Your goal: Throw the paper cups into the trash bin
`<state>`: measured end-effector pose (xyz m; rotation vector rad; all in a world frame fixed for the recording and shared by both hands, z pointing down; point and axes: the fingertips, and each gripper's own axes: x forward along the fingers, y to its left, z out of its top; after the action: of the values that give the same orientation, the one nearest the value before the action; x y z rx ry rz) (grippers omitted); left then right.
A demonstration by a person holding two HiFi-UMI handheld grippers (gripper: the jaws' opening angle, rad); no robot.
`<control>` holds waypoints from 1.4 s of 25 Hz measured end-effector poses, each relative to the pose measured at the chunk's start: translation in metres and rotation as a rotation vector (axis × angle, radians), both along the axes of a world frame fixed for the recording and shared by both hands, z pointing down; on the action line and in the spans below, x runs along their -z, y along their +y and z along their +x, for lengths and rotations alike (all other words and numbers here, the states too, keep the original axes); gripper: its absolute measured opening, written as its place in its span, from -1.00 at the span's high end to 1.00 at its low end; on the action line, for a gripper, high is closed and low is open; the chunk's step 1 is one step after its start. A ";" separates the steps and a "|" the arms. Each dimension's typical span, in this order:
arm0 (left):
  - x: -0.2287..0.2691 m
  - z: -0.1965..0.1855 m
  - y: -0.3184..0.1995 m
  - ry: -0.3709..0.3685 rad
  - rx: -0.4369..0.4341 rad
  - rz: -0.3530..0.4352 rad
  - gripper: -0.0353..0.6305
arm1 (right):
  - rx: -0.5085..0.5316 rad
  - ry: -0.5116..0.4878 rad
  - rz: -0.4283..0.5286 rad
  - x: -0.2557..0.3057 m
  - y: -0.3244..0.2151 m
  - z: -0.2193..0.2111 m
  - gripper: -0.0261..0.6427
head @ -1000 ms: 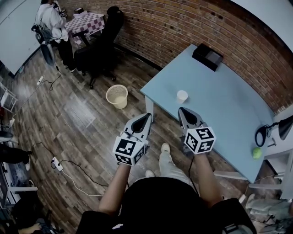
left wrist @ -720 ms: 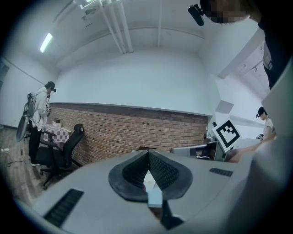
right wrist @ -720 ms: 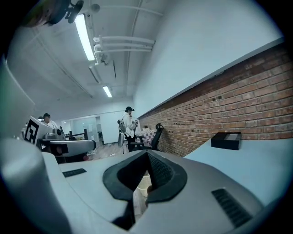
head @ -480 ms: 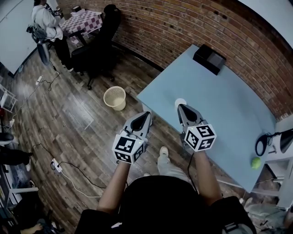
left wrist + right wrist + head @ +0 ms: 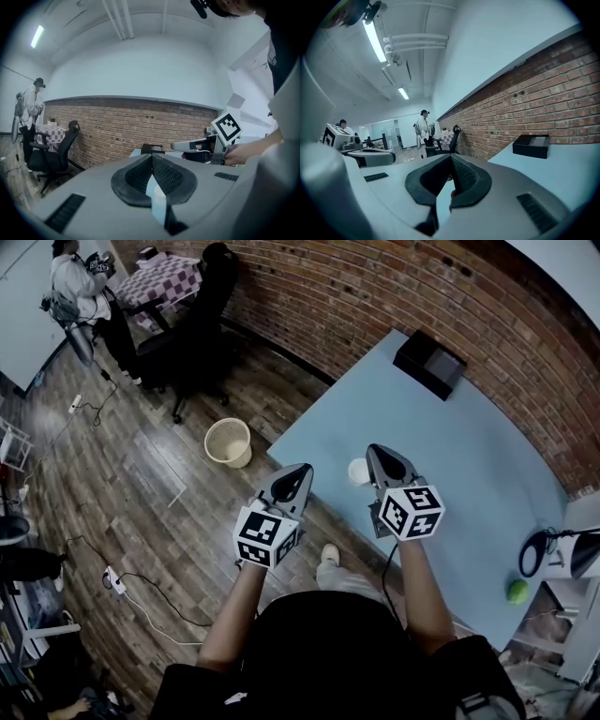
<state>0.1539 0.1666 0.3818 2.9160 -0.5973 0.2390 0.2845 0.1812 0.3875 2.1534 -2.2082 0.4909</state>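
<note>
A white paper cup [image 5: 358, 471] stands on the light blue table [image 5: 441, 456], close to its near left edge. In the head view the cup shows between my two grippers, just ahead of them. My left gripper [image 5: 298, 472] hangs over the floor beside the table corner, shut and empty. The left gripper view shows the cup [image 5: 158, 198] low under its closed jaws. My right gripper [image 5: 377, 452] is over the table edge, right of the cup, jaws together with nothing in them. A cream wicker trash bin [image 5: 228, 442] stands on the wooden floor to the left.
A black box [image 5: 429, 364] lies at the table's far side by the brick wall. A green ball [image 5: 517, 592] and a desk lamp [image 5: 562, 554] are at the right end. A black office chair [image 5: 192, 324], a person [image 5: 70, 296] and a floor power strip [image 5: 114, 579] lie left.
Both grippers have come forward toward the table, and the cup now sits between them in the head view. The jaws stayed closed throughout.
</note>
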 end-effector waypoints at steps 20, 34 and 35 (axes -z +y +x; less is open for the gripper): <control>-0.072 0.119 -0.033 -0.153 -0.120 -0.145 0.88 | -0.002 -0.081 -0.062 -0.035 -0.049 0.099 0.91; -0.143 0.149 -0.028 -0.302 -0.326 -0.223 0.78 | -0.152 -0.064 -0.144 -0.062 -0.037 0.126 0.91; -0.149 0.151 -0.027 -0.318 -0.350 -0.232 0.71 | -0.172 -0.063 -0.150 -0.064 -0.037 0.129 0.91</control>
<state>0.3045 0.1394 0.5303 2.7509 -0.0781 0.7689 0.4130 0.1446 0.4517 2.2870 -1.9529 0.7153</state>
